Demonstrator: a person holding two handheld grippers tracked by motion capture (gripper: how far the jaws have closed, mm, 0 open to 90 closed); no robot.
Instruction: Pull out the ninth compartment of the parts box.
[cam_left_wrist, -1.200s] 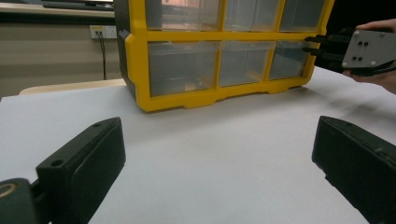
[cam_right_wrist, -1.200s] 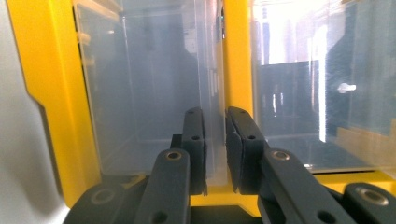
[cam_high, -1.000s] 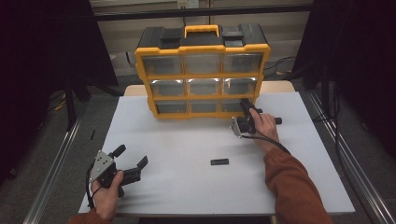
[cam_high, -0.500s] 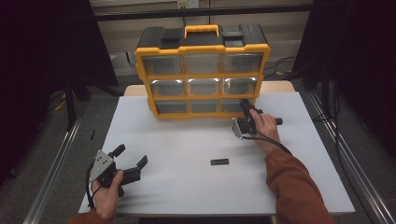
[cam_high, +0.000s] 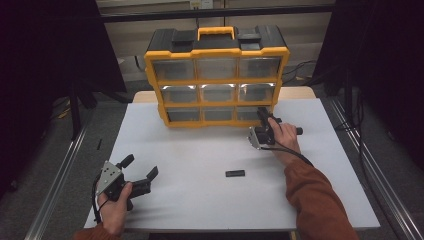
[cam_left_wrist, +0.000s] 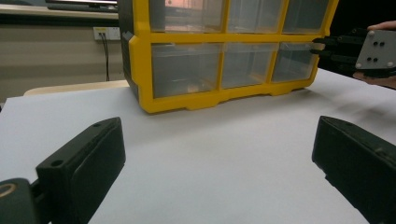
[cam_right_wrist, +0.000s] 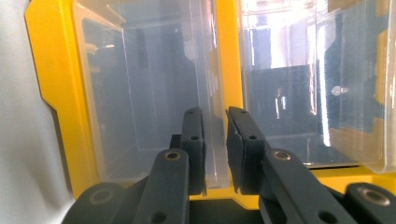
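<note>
A yellow and black organizer (cam_high: 217, 75) with clear drawers stands upright at the back of the white table (cam_high: 200, 155). My right gripper (cam_high: 261, 114) reaches to its bottom right drawer (cam_high: 248, 113). In the right gripper view the gripper (cam_right_wrist: 215, 114) is turned on its side, and its jaws are shut on the clear front lip of that drawer (cam_right_wrist: 211, 70). My left gripper (cam_high: 140, 166) rests near the table's front left corner. It is open with nothing between its fingers, and faces the organizer (cam_left_wrist: 187, 70) from a distance.
A small flat black piece (cam_high: 235, 173) lies on the table in front of the right forearm. Bare white tabletop stretches between the left gripper (cam_left_wrist: 217, 126) and the organizer. Dark surroundings and metal rails flank the table.
</note>
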